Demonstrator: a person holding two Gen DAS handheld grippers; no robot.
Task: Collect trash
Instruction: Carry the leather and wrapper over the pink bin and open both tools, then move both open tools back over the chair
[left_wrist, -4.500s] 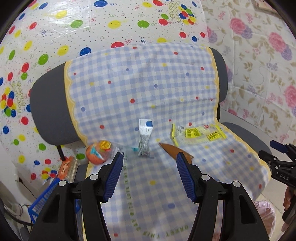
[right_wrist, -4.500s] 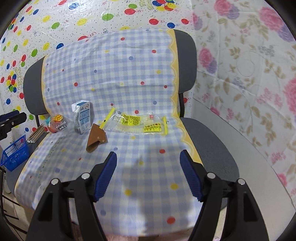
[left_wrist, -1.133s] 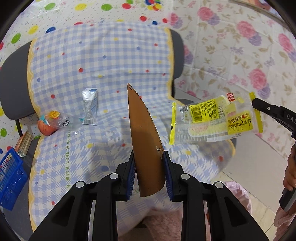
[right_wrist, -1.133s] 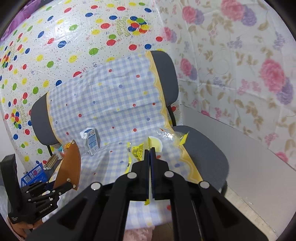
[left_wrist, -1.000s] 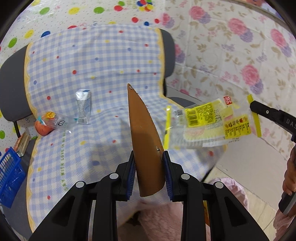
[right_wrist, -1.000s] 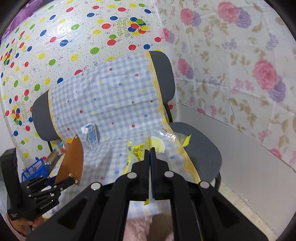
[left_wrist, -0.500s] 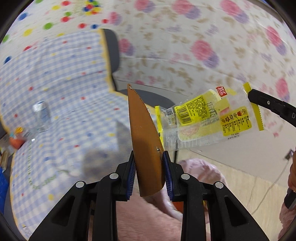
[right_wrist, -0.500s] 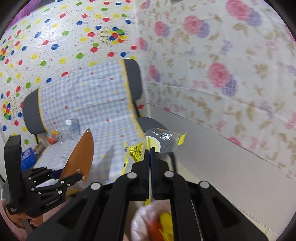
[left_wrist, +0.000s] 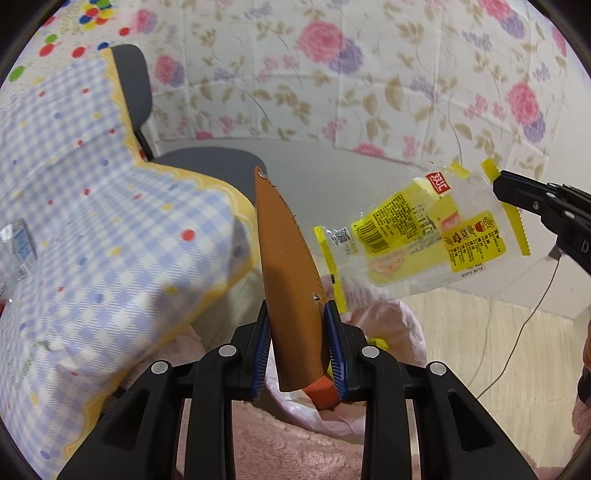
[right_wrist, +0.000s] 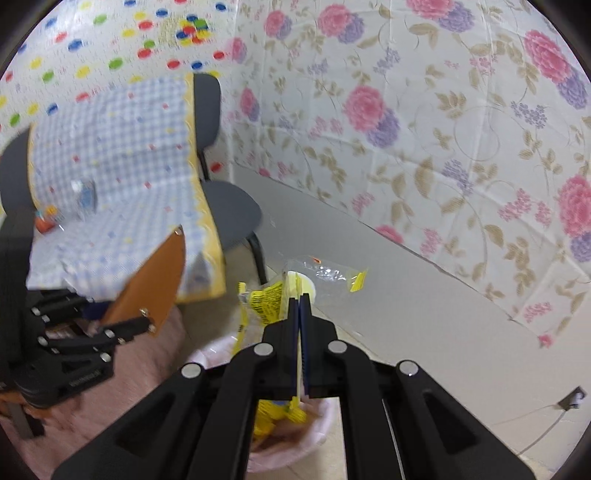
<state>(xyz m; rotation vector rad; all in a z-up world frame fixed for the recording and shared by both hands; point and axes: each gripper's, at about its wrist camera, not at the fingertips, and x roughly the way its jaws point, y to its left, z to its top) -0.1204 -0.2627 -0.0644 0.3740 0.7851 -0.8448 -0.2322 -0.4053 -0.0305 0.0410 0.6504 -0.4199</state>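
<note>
Left gripper (left_wrist: 298, 345) clamps a brown pointed piece (left_wrist: 286, 266) and right gripper (right_wrist: 299, 295) pinches a yellow wrapper (left_wrist: 413, 236), both above the pink bin's rim (right_wrist: 325, 432), past the chair seat's front edge (left_wrist: 207, 295)

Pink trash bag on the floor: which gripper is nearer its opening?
Right. The right gripper, holding the yellow wrapper, hangs over the pink trash bag; the left gripper sits off beside it.

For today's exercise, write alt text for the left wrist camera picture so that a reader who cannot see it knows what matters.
The left gripper clamps a pointed brown leather-like piece upright, above a pink-lined trash bin. To its right, the right gripper holds a clear and yellow wrapper by one edge. A chair under a blue checked cloth sits left, before floral wallpaper.
</note>
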